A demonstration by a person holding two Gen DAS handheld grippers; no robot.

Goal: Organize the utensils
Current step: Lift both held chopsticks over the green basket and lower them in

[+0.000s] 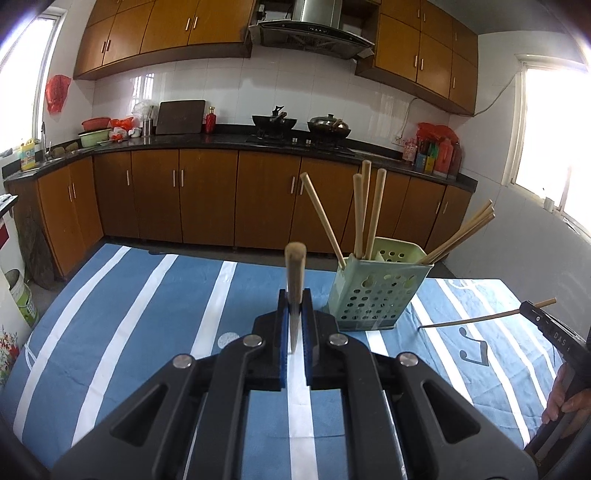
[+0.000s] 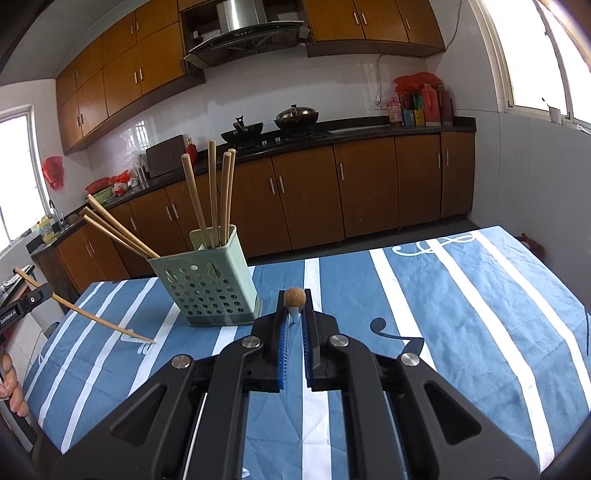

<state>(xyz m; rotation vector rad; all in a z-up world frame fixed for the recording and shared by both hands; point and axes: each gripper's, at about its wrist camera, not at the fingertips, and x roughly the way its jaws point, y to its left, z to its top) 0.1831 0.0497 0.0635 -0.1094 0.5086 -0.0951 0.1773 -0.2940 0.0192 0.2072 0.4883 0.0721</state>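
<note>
Your left gripper [image 1: 295,325] hides the lower end of its chopstick [image 1: 294,273] behind the blue pads. The holder [image 1: 373,295] conceals the bottoms of the standing chopsticks [image 1: 364,210]. Your right hand [image 1: 563,391] is cut off at the picture's edge. The counter bottles [image 1: 439,151] are perhaps sauces; labels too small.

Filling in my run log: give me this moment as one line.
left tool: shut on chopstick | right tool: shut on chopstick | green holder: upright on striped cloth, chopsticks inside

Home kitchen: wooden cabinets [image 1: 207,199], range hood [image 1: 314,26], woks [image 1: 275,122] on stove (tiled wall).
</note>
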